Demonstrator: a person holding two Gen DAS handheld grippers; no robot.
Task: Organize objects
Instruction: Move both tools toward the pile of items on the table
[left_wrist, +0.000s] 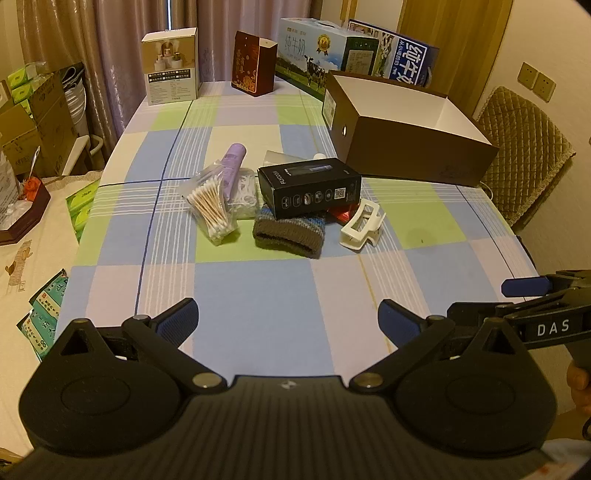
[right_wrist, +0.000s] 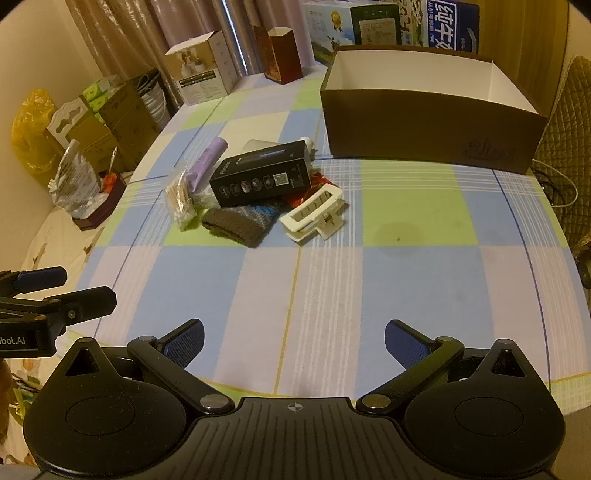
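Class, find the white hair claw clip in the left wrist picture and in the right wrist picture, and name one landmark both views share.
Left wrist view: the white hair claw clip lies right of centre, at the right end of the pile.
Right wrist view: the clip lies near centre, again at the pile's right end.
Shared landmark: the black box just left of it.

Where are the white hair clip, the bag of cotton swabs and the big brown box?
white hair clip (right_wrist: 314, 214): right wrist view, on its toothed upper side.
bag of cotton swabs (left_wrist: 211, 208): left wrist view, on the bundled sticks.
big brown box (right_wrist: 424, 125): right wrist view, on its front wall.
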